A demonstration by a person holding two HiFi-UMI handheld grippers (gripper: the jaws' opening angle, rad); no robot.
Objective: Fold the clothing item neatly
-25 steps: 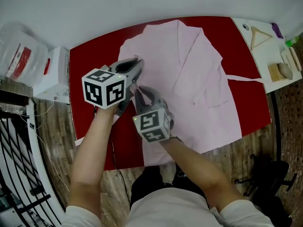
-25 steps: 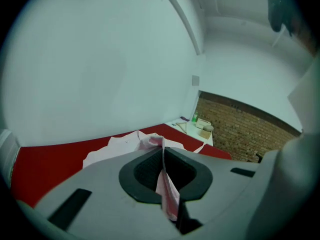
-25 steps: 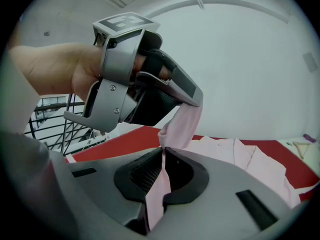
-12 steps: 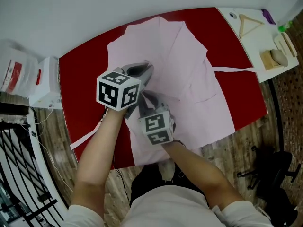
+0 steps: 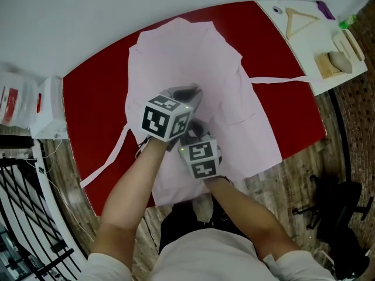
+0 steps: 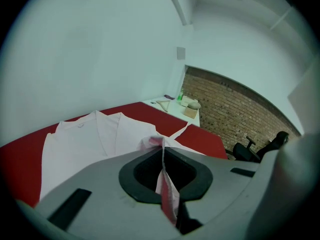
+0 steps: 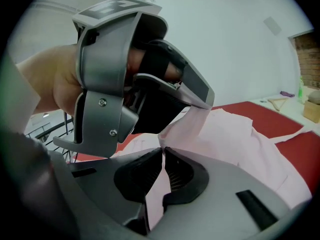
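A pale pink robe-like garment [image 5: 237, 92] lies spread on the red table [image 5: 96, 98], collar toward the far wall. My left gripper [image 5: 188, 93] is over its middle, shut on a pinched fold of pink fabric [image 6: 161, 143]. My right gripper [image 5: 193, 127] sits just behind it, nearer to me, and is also shut on a fold of the same cloth [image 7: 172, 129]. In the right gripper view the left gripper [image 7: 115, 74] looms directly ahead. A thin tie [image 5: 281, 79] trails to the right and another tie [image 5: 108, 160] trails off the left edge.
A white side table [image 5: 307, 40] at the far right carries a wooden hanger [image 5: 299, 19] and small items. A white box [image 5: 50, 113] and a black metal rack [image 5: 23, 215] stand at the left. An office chair [image 5: 340, 209] is at the lower right.
Both grippers have moved from the garment's left edge in over its middle, carrying the pinched fabric with them. The left tie now lies stretched out across the red table.
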